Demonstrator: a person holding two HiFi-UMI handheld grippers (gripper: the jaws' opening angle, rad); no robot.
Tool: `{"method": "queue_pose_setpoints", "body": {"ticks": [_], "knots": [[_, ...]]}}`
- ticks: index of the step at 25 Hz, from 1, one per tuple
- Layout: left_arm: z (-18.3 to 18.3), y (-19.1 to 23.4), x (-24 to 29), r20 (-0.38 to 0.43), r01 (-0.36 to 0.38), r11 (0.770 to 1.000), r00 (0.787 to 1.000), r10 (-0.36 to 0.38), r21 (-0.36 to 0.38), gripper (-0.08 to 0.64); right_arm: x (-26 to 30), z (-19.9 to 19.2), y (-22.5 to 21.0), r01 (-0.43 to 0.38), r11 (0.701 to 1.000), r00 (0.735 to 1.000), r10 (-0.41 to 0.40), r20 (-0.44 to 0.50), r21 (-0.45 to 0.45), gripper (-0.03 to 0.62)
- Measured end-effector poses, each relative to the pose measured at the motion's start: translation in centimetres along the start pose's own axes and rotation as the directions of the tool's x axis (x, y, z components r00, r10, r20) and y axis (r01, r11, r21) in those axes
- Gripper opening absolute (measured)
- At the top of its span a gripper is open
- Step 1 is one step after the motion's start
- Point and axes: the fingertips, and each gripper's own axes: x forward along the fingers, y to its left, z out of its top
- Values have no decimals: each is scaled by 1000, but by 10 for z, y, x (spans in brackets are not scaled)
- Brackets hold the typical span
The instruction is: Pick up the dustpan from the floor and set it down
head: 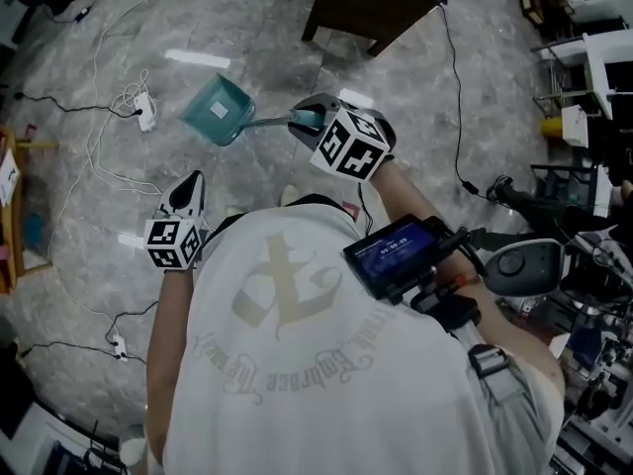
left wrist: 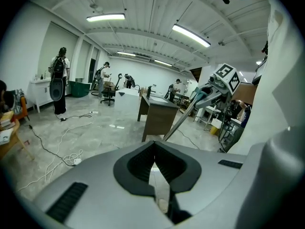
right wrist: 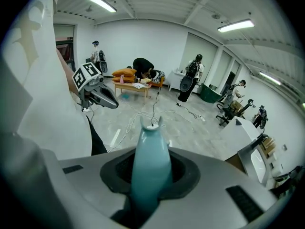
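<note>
The right gripper (head: 305,119) pinched the teal dustpan (head: 220,110) by its grip, the handle slanting left to the pan over the floor (head: 247,28); the left gripper (head: 188,191) hung pressed together.

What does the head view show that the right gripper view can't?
Only the head view shows the dustpan's teal scoop and a small lit screen. Only the right gripper view shows ceiling lights and people by a low table. Both show the left gripper and the teal handle clamped in the right gripper.
</note>
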Motion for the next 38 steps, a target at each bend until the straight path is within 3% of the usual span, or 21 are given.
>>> {"method": "queue_pose_setpoints", "body": {"ticks": [4,8,25,38], "knots": [[-6,3,-11,9,20,1000,1000,-20,20,12,-2,11,17,18,1000,1000,-18,3,1,95],[4,-9,6,-1,58,998,998,-58,36,12,-11,-5,4,29,999,1000,-29,-11,36,95],[-15,9,-3,-22,101,995,995,-102,-27,12,-4,-10,25,65,994,994,-57,-88,89,97],[-37,20,-26,-54,138,990,989,-139,-22,12,8,-18,51,105,984,985,-83,-153,142,97]]}}
